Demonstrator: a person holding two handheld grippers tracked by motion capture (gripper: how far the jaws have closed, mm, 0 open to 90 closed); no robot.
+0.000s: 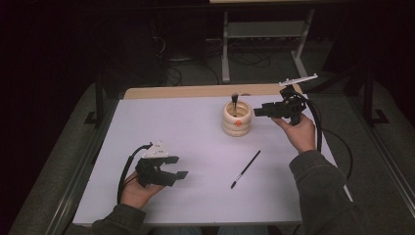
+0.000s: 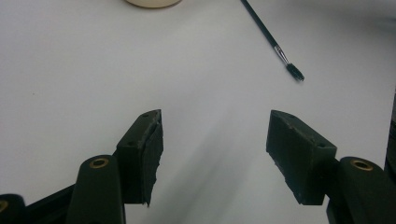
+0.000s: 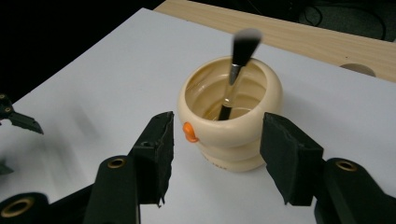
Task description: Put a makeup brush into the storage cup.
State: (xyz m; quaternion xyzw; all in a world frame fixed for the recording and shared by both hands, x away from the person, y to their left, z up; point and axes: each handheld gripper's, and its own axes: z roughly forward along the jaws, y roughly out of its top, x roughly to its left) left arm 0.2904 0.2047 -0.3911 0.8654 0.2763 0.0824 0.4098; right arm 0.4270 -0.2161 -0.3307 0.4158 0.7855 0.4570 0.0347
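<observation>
1. Cream ribbed pot (image 1: 237,119) standing upright on the white table (image 1: 195,147), at about 1 o'clock from the table's middle in the high view; small orange knob (image 3: 188,131) on its side.
2. Black-bristled brush (image 3: 236,70) standing in the pot, bristles up, handle leaning on the inner wall.
3. Right gripper (image 1: 258,111) held at 3 o'clock of the pot, just beside it, pointing toward it; jaws apart, nothing between them. In the right gripper view (image 3: 215,154) the pot sits just beyond the two pads, untouched.
4. Left gripper (image 1: 180,167) near the table's front edge, at about 7 o'clock from the middle, well apart from the pot; jaws spread wide and empty, bare tabletop between them (image 2: 215,149).
5. Thin black brush (image 1: 245,169) lying flat on the table at about 5 o'clock from the pot, between the two hands, touched by neither gripper; seen at 1 o'clock in the left gripper view (image 2: 273,42).
</observation>
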